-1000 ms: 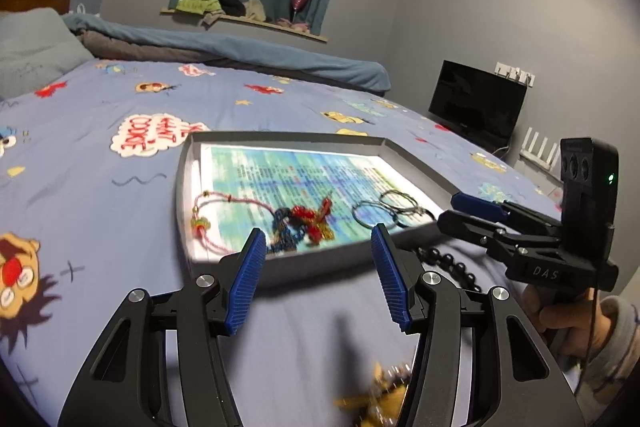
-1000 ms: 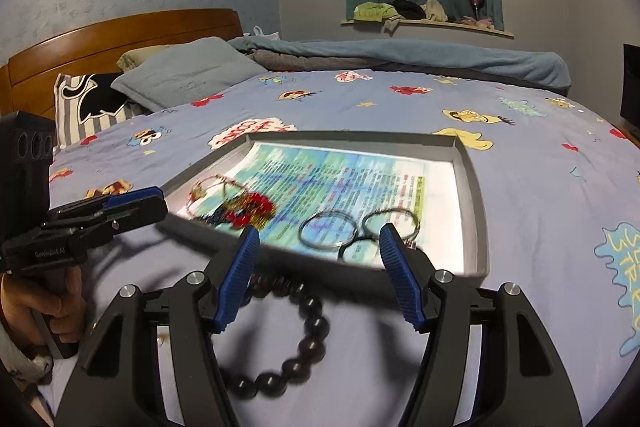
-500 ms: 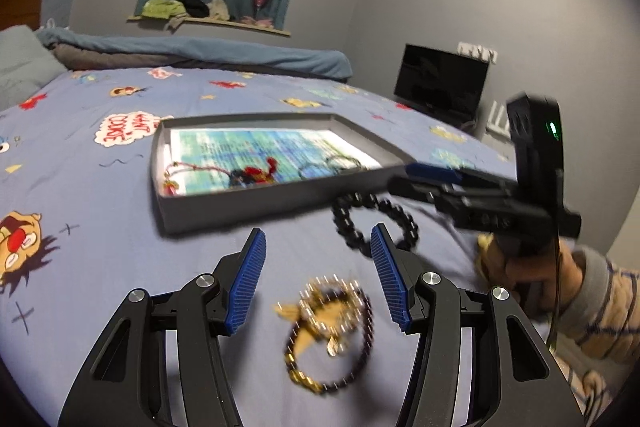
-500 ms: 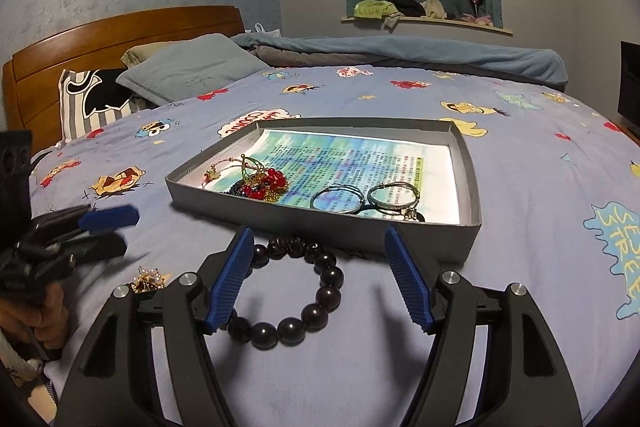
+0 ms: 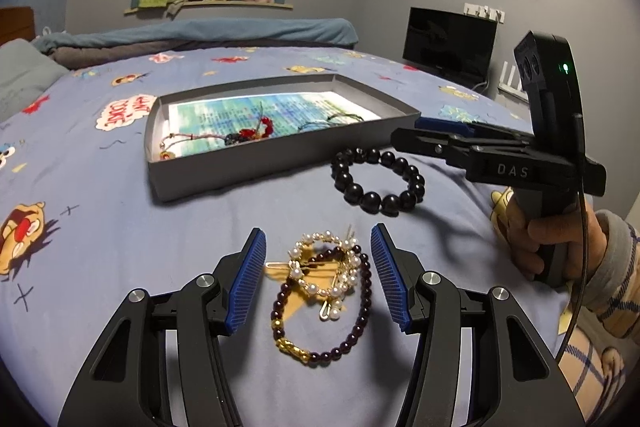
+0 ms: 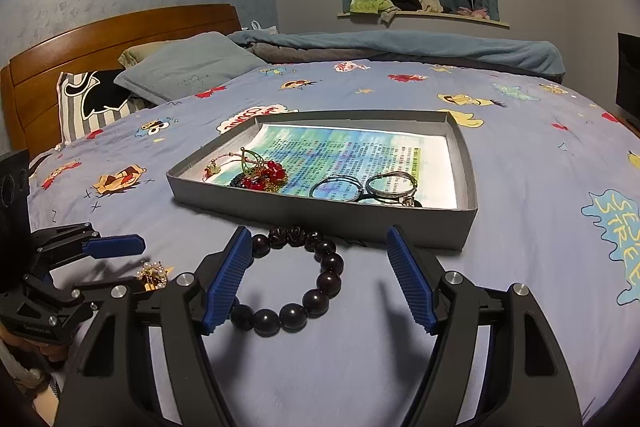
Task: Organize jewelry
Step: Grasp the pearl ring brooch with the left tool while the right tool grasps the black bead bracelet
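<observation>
A grey tray (image 5: 224,167) (image 6: 320,215) lies on the bed and holds red bead jewelry (image 6: 262,173) and thin bangles (image 6: 362,187). A black bead bracelet (image 5: 378,183) (image 6: 298,279) lies on the sheet in front of the tray. A pile with a pearl hair clip (image 5: 324,267) and a dark red bead bracelet (image 5: 344,331) lies nearer. My left gripper (image 5: 318,275) is open, its fingers on either side of that pile. My right gripper (image 6: 320,275) is open, with the black bracelet partly between its fingers. It also shows in the left wrist view (image 5: 440,135).
The bed has a blue cartoon-print sheet (image 6: 540,155). Pillows (image 6: 184,67) and a wooden headboard (image 6: 120,35) are at the far left. A folded blue blanket (image 6: 400,45) lies along the far edge. A TV (image 5: 448,43) stands beyond the bed on the right.
Both grippers have pulled back from the tray and lowered toward the sheet. The left now frames the pearl and red bead pile; the right frames the black bracelet.
</observation>
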The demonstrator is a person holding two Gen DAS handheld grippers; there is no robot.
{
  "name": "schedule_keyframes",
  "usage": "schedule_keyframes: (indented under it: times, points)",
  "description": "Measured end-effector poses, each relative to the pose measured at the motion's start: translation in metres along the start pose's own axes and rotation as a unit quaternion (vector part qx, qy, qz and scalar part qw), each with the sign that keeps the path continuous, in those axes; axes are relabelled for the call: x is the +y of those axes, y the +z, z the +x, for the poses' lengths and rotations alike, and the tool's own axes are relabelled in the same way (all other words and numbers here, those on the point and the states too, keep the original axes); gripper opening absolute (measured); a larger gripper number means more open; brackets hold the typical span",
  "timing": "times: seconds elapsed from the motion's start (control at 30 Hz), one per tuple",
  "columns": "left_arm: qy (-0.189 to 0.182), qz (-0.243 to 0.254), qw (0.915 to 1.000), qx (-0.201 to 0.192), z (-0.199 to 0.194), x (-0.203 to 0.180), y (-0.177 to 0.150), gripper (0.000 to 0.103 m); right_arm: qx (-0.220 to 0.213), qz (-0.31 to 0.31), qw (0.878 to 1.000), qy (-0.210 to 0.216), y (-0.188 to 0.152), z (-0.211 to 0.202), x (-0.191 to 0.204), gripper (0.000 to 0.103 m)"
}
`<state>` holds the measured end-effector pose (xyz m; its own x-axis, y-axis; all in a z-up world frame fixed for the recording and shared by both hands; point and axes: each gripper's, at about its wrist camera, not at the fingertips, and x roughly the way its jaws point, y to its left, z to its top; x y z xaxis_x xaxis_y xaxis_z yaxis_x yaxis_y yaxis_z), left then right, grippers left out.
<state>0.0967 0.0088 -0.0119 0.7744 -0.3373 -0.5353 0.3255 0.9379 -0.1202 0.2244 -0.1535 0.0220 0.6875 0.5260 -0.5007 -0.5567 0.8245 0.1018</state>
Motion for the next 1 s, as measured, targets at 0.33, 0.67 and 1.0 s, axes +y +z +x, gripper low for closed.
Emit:
schedule_keyframes:
  times: [0.33,0.67,1.0]
  points:
    - [0.014,-0.005,0.9994,0.031,0.013,0.002,0.0,0.052,0.007,0.0,1.0,0.0,-0.001,0.002,-0.001,0.071]
    - [0.025,-0.059,0.9979,-0.004,0.0,0.02,0.003,0.042,0.041,-0.016,0.999,0.009,-0.002,0.015,0.006,0.075]
    - [0.054,-0.075,0.9956,0.017,0.012,0.029,0.006,0.052,0.072,-0.031,0.997,0.018,-0.004,0.025,0.014,0.081]
